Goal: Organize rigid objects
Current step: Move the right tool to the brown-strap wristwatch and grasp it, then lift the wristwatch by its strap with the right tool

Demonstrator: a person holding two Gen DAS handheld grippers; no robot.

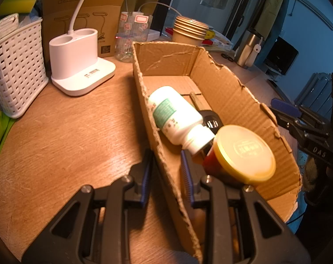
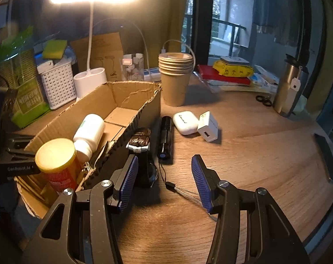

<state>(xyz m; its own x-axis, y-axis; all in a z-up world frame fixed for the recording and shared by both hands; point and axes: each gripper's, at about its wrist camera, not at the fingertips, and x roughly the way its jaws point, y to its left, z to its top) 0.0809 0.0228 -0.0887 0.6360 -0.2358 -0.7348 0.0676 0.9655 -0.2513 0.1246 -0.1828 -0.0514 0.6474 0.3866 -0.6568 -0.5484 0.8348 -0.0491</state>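
A torn cardboard box [image 1: 232, 92] lies on the wooden desk. In it are a white bottle [image 1: 177, 116] on its side, a yellow-lidded red jar [image 1: 243, 151] and a small black item [image 1: 212, 122]. My left gripper [image 1: 166, 173] is shut on the box's near wall, one pad on each side. In the right wrist view a watch [image 2: 141, 140], a black flashlight [image 2: 166, 138], a white earbud case [image 2: 185, 122] and a white charger [image 2: 208, 126] lie beside the box [image 2: 133, 92]. My right gripper [image 2: 164, 180] stands open just above the flashlight's lanyard [image 2: 181, 190], with nothing gripped.
A stack of paper cups [image 2: 175, 81] stands behind the box. A white lamp base [image 1: 78, 63] and a white basket [image 1: 16, 66] sit at the left. A steel tumbler [image 2: 289, 88], scissors [image 2: 264, 101] and books [image 2: 223, 74] are at the far right.
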